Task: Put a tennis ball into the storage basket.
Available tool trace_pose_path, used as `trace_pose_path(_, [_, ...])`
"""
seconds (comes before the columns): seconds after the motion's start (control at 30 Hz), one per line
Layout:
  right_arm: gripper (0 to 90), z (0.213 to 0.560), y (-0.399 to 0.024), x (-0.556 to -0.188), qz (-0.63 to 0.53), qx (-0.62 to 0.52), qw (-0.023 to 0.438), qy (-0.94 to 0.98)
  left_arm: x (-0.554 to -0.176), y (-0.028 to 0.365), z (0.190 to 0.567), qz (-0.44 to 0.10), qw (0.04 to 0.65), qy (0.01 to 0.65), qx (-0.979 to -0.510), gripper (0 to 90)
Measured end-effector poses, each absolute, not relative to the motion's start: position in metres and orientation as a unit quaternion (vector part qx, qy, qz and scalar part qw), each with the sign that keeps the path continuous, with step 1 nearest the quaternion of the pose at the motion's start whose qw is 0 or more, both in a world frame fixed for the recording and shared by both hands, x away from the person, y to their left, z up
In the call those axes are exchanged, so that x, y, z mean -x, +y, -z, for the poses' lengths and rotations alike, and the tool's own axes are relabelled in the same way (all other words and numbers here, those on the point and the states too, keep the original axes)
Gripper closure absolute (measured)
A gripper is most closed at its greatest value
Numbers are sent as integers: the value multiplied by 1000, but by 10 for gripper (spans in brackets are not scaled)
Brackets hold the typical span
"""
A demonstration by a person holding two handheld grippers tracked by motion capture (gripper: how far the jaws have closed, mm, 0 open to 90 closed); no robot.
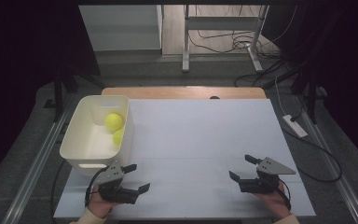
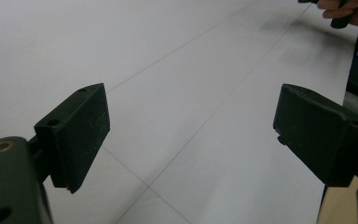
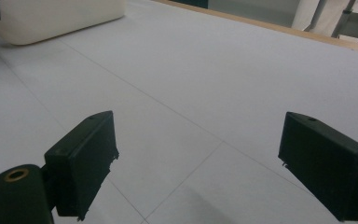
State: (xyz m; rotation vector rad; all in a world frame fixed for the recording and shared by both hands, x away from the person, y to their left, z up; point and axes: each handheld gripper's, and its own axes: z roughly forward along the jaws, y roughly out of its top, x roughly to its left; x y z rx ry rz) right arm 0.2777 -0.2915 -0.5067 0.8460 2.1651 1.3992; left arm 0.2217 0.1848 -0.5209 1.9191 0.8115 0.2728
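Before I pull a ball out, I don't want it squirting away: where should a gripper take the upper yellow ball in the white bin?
Probably from straight above, jaws across the yellow ball's widest part; the white bin's walls block a sideways approach.

High overhead, gripper cameras low, table (image 1: 200, 135) shared

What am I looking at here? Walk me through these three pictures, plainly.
A person sits at a white table with a hand-held two-jaw tool in each hand: the left gripper and the right gripper. The high view comes from a fixed camera above the person. The other two come from small cameras riding on the grippers, looking out between their black jaws. A white bin stands at the table's left with two yellow-green balls inside. Both grippers stand open near the table's front edge and hold nothing.
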Motion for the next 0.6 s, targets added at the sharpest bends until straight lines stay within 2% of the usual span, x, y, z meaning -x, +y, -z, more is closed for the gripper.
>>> trace_pose_path(0.6, [112,509,-291,-275,-501,-297,186,791,-224,179,526,-115,487,330,-800,108])
